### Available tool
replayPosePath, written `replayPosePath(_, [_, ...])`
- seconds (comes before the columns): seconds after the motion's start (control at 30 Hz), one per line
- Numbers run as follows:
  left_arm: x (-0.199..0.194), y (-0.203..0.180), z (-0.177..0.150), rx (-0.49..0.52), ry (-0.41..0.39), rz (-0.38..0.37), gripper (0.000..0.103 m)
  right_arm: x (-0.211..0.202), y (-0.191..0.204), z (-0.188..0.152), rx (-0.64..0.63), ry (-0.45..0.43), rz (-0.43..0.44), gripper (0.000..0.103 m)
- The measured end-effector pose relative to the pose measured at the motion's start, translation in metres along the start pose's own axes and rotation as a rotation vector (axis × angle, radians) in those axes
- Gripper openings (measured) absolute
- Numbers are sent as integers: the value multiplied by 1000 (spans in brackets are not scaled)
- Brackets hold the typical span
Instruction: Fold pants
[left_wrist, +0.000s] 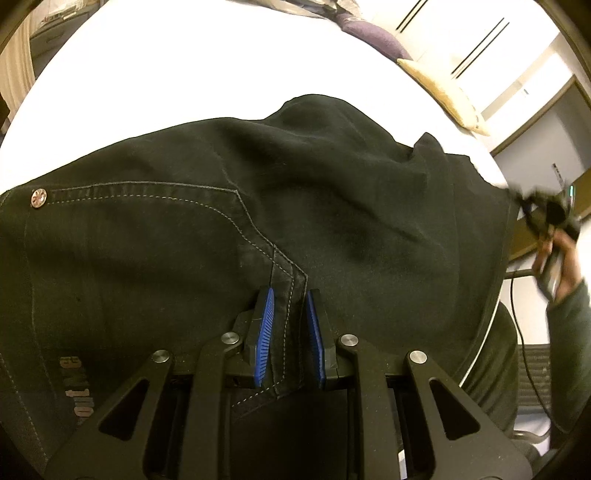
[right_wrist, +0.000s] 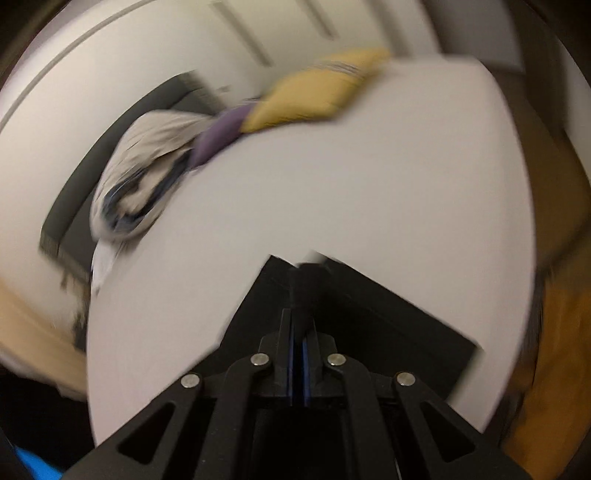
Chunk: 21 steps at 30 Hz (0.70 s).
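Pants (left_wrist: 229, 229), black with pale stitching and a metal rivet (left_wrist: 38, 197), lie heaped on the round white worktop (left_wrist: 166, 74), their bulk on the side of it nearest the left camera and partly draped over that edge. The left claw (left_wrist: 290, 332) is narrowed onto a stitched seam of the pants, its blue pads (left_wrist: 265, 332) pressing the fabric from both sides. In the right wrist view the right claw (right_wrist: 298, 354) has its jaws drawn together almost completely, with a thin dark fold running up from between them; the blur makes it hard to be sure, but it reads as a pinch on a corner of the pants lying flat on the worktop. From the left view that claw appears as a smeared shape in a hand (left_wrist: 554, 254) off the right rim of the worktop.

My judgement is that the step in hand is spreading the garment before a fold. To do it well, both pinches should stay firm, the two held points should be drawn apart until the cloth lies taut and flat on the worktop, and the draped part should be brought back from the edge.

No containers show. At the far rim of the worktop lie a yellow cushion (right_wrist: 314, 96), a purple cushion (right_wrist: 221, 136) and a bundle of grey cloth (right_wrist: 147, 173).
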<state>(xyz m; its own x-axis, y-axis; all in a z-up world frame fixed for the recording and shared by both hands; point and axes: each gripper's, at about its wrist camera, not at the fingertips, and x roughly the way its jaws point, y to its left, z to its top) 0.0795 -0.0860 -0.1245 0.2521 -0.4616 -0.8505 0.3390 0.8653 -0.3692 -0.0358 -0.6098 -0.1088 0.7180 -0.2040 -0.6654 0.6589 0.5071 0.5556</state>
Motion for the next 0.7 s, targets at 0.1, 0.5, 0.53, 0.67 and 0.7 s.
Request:
replayPosePath(0.1, [0,-9,4,3,14,28,18,4,-36,-16,108,-1,28,3])
replayPosePath(0.5, [6,-38,6,-22,3,126,21,-26,-56,-17,201,-75,163,3])
replayPosePath(0.53, [7,-39,5,-22,3,123,24,-26,-53,-16,188,-75,156,3])
replayPosePath(0.67, [8,-48,3,-6,-5,108,38,-19,-71,-21,243,-45,134,3])
replayPosePath(0.7, [7,-51,3,-3,-9,85,55,-18,-76,-23,256,-40,133,3])
